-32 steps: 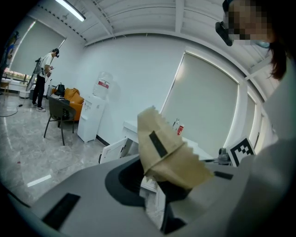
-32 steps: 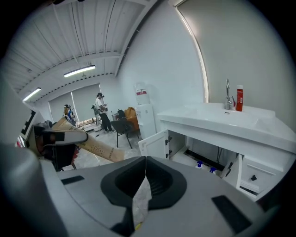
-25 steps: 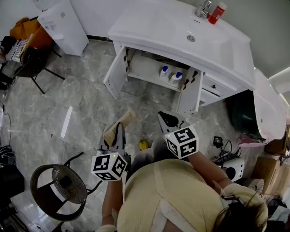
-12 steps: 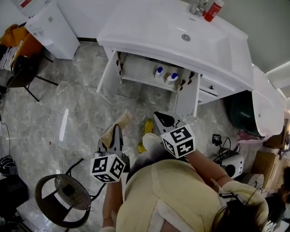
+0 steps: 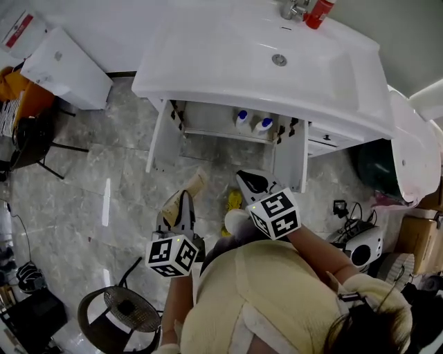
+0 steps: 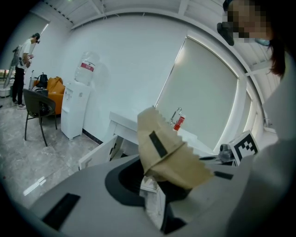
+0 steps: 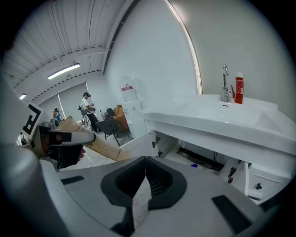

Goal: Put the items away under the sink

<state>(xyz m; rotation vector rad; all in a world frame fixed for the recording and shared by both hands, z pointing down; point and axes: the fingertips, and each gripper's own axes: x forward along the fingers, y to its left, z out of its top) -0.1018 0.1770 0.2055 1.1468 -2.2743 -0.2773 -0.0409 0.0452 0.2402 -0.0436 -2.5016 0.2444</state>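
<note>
A white sink unit (image 5: 208, 62) stands ahead with both doors of its under-sink cabinet (image 5: 214, 117) swung open. Two blue-capped white bottles (image 5: 242, 119) stand inside. My left gripper (image 5: 185, 199) is shut on a brown paper bag (image 5: 195, 184), held over the floor short of the cabinet. In the left gripper view the bag (image 6: 166, 148) sticks up and right out of the left gripper (image 6: 155, 185). My right gripper (image 5: 253, 182) is shut with nothing in it, near the right door (image 5: 291, 155). The right gripper view shows the right gripper (image 7: 145, 162) with its jaws meeting, aimed at the cabinet (image 7: 199, 155).
A red bottle (image 5: 318, 12) and a tap (image 5: 294, 8) are on the sink top. A yellow thing (image 5: 234, 200) lies on the floor before the cabinet. A water dispenser (image 5: 66, 59) stands at the left, a round chair (image 5: 118, 304) behind me, clutter and cables (image 5: 360, 242) at the right.
Both grippers and the camera have moved forward toward the sink cabinet, which now sits closer. The bag stays in the left gripper. The right gripper stays shut.
</note>
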